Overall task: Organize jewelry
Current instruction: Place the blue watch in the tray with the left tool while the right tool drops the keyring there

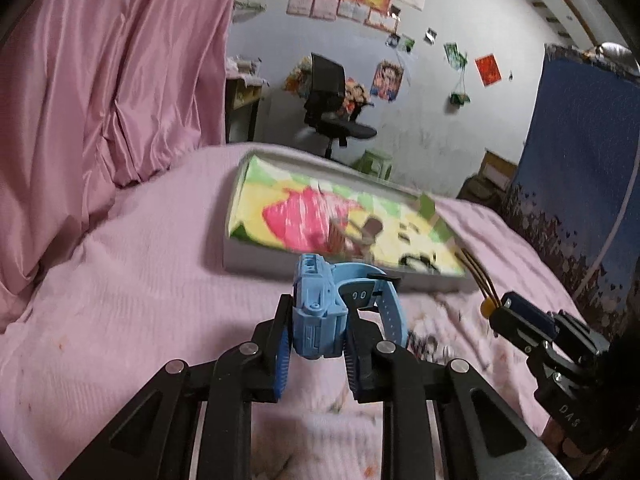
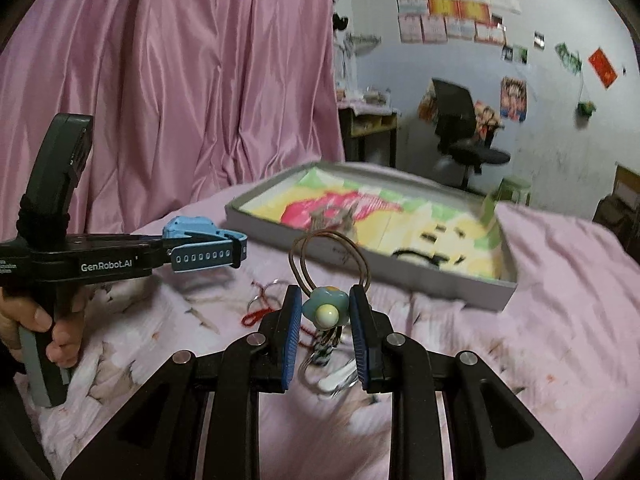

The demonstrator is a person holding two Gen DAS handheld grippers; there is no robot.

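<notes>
A blue child's watch [image 1: 320, 308] sits clamped between the two pads of the left gripper [image 1: 318, 320], held clear above a pink bedspread [image 1: 132, 280], its perforated strap [image 1: 384, 300] curling off to the right of the case. Seen from the right wrist camera, the same watch [image 2: 188, 232] juts from the left gripper [image 2: 168, 250], strap [image 2: 204, 258] lying level along the black fingers, with a hand [image 2: 40, 320] wrapped around the grip below.

The right gripper [image 2: 326, 312] is closed on a hair tie with a pale blue flower charm [image 2: 325, 307]; its brown elastic loops [image 2: 332, 256] stand up above the pads. In the left wrist view the right gripper [image 1: 500, 312] enters from the right edge with the brown loops [image 1: 476, 276] reaching toward the box, a yellow part of the tie showing at its tips.

Just beyond both grippers lies a shallow grey box [image 2: 420, 276], open-topped, resting on the bedspread. Its floor is lined with a bright picture [image 2: 400, 220] in pink, yellow and green. A small dark piece [image 2: 334, 214] lies inside near the middle, too blurred to identify; the same box [image 1: 256, 258] shows brownish blurred shapes [image 1: 360, 236] in the left view.

Loose on the bedspread under the right gripper are a red cord [image 2: 260, 312] and a white clip-like item [image 2: 336, 378].

Behind, a pink satin curtain [image 2: 180, 80] hangs at left, and a black office chair [image 2: 460, 128] stands against a wall of posters [image 2: 452, 8].
</notes>
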